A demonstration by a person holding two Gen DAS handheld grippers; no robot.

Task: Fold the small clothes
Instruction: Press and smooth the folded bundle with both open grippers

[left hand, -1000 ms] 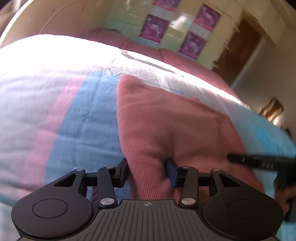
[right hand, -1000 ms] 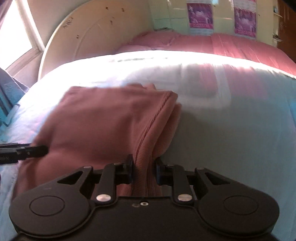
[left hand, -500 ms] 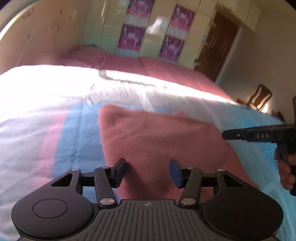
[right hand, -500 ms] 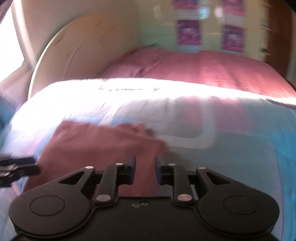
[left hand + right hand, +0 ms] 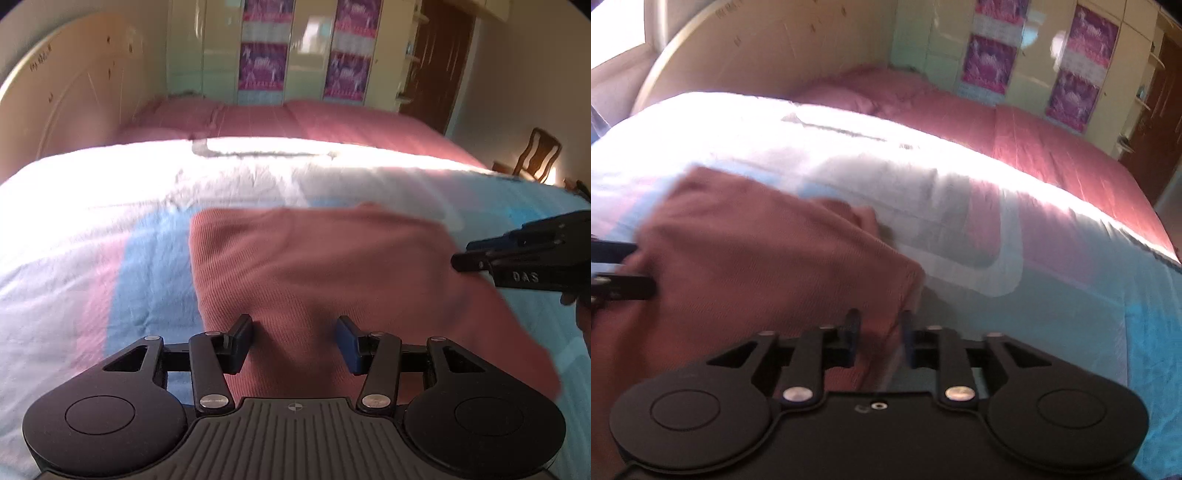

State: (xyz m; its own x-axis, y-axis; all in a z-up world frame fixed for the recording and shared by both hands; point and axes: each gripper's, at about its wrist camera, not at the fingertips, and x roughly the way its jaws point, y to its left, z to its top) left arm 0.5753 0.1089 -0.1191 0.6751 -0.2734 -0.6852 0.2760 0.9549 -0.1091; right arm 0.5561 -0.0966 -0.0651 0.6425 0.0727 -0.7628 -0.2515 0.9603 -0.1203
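Garment [image 5: 317, 280]: a pink ribbed piece, folded and lying flat on the bedspread, filling the centre of the left wrist view; in the right wrist view it takes up the lower left of the frame [image 5: 750, 266].
Left tongs [image 5: 294, 341]: bottom centre of their own view, fingers spread with bare garment showing between them, pinching nothing, above the near edge of the cloth.
Right tongs [image 5: 878, 334]: bottom centre of their own view, fingers a small way apart and just now opening; the garment's right corner shows between them, blurred, and the pads are not pressing on it.
Right tongs seen from the left [image 5: 517, 258]: at the right edge of the frame, at the garment's right side.
Bedspread [image 5: 92, 229]: blue, pink and white blocks, sunlit at the far side.
Posters [image 5: 262, 66]: purple, on the cupboard doors at the top centre.
Chair [image 5: 539, 155]: wooden, at the upper right.
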